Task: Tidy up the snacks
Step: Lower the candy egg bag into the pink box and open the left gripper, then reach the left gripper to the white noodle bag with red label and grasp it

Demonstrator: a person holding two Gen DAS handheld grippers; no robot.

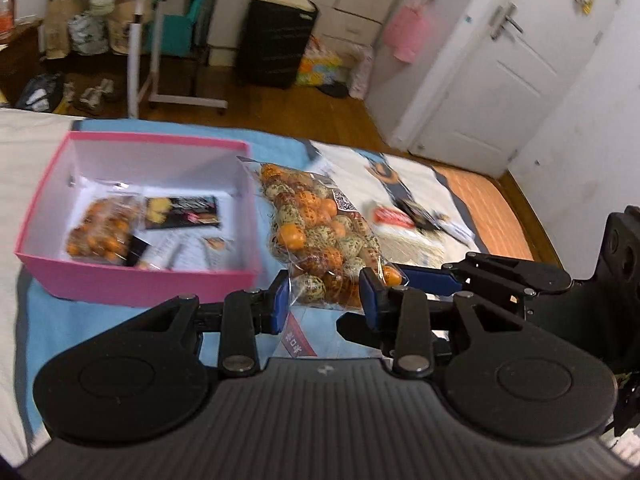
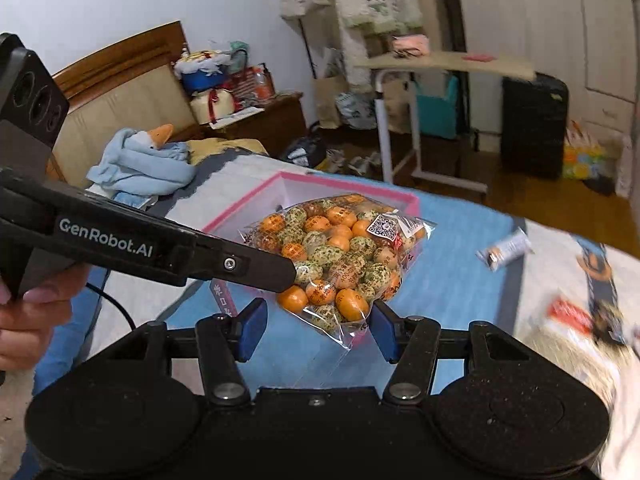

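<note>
Over the blue-covered bed point(image 1: 120, 320), the left hand-held gripper point(image 1: 324, 300) clamps a clear candy bag point(image 1: 320, 224) just beside the pink box point(image 1: 132, 280), while the right hand-held gripper point(image 2: 318, 328) stands half-open around its corner

The left gripper point(image 1: 325, 298) fills the bottom of its own view, tilted downward, its blue pads point(image 1: 280, 300) drawn close and pressing both sides of the lower end of a bag of candies point(image 1: 320, 232). In the right wrist view it comes in from the left edge as a long black arm, with the left hand point(image 2: 28, 316) wrapped round its handle at the lower left. The right gripper point(image 2: 319, 330) also points downward, jaws parted. Only the bag's bottom corner hangs between its pads, unclamped.
</note>
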